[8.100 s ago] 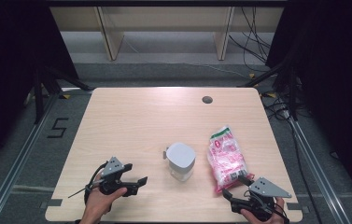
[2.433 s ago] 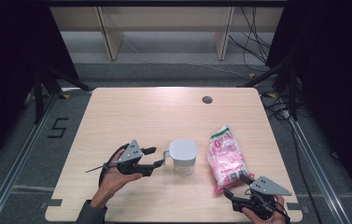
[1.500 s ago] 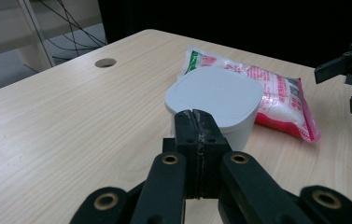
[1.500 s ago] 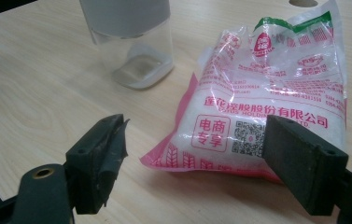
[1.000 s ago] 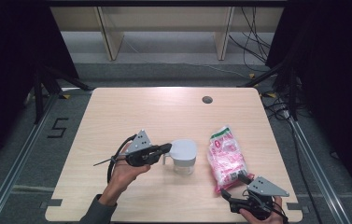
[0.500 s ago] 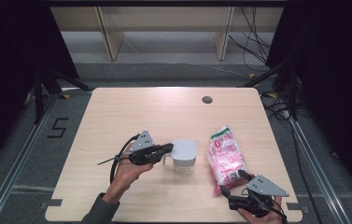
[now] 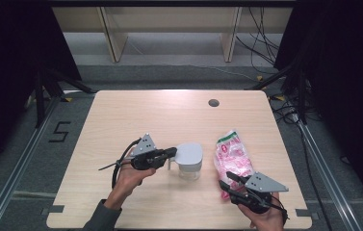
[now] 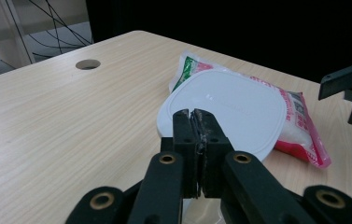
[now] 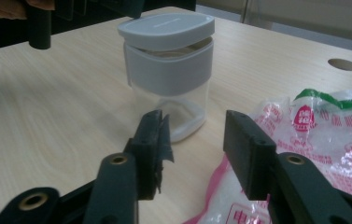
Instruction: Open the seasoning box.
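High view first: the clear square plastic jar with a grey collar (image 7: 189, 168) stands near the middle of the pale wooden table (image 7: 136, 113), and its flat white lid (image 7: 189, 152) sits tilted, one edge lifted off the rim. The left gripper (image 7: 168, 153) has its jaws pressed together on the lid's near edge, as the left gripper view confirms. Just beside the jar on the right lies the pink-and-white printed plastic bag (image 7: 231, 159), flat on the table. The right gripper (image 7: 228, 180) hovers at the bag's near end; its jaws have just been closing, half spread now, with nothing pinched between them. A round cable hole (image 7: 213, 102) sits toward the far edge.
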{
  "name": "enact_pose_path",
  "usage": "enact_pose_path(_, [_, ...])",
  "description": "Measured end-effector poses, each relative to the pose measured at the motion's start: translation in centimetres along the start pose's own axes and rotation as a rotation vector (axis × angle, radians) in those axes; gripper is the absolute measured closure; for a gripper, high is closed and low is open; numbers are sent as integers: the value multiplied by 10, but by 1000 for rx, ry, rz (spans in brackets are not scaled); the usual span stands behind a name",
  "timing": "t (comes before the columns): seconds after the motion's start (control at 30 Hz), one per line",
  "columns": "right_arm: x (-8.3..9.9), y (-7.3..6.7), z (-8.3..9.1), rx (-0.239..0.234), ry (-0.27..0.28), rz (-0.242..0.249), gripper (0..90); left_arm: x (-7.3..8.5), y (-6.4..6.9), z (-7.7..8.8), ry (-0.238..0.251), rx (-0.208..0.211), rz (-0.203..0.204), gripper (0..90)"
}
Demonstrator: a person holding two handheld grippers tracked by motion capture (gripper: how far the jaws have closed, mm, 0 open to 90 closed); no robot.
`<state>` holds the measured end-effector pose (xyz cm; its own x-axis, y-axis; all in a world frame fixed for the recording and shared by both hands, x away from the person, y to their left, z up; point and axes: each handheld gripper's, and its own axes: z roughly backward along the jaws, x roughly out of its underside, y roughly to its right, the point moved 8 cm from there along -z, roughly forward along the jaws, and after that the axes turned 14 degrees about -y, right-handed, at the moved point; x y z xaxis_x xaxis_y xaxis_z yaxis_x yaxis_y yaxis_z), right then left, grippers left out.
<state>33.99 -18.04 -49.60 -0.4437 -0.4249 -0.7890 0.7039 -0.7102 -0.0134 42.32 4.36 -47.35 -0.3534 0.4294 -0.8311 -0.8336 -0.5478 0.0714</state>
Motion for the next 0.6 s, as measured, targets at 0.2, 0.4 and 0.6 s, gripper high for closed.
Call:
enact_pose_path(0.2, [-9,3,-12,14,-7,-17,731,1,0,0,4,0,5,871])
enact_pose_path(0.4, [-30,4,-30,-19,37,-33,875,1,-1,0,6,7,6,871])
enact_pose_path(0.6, [-41,-2,-43,-28,6,15,900,1,1,0,11,-1,5,875])
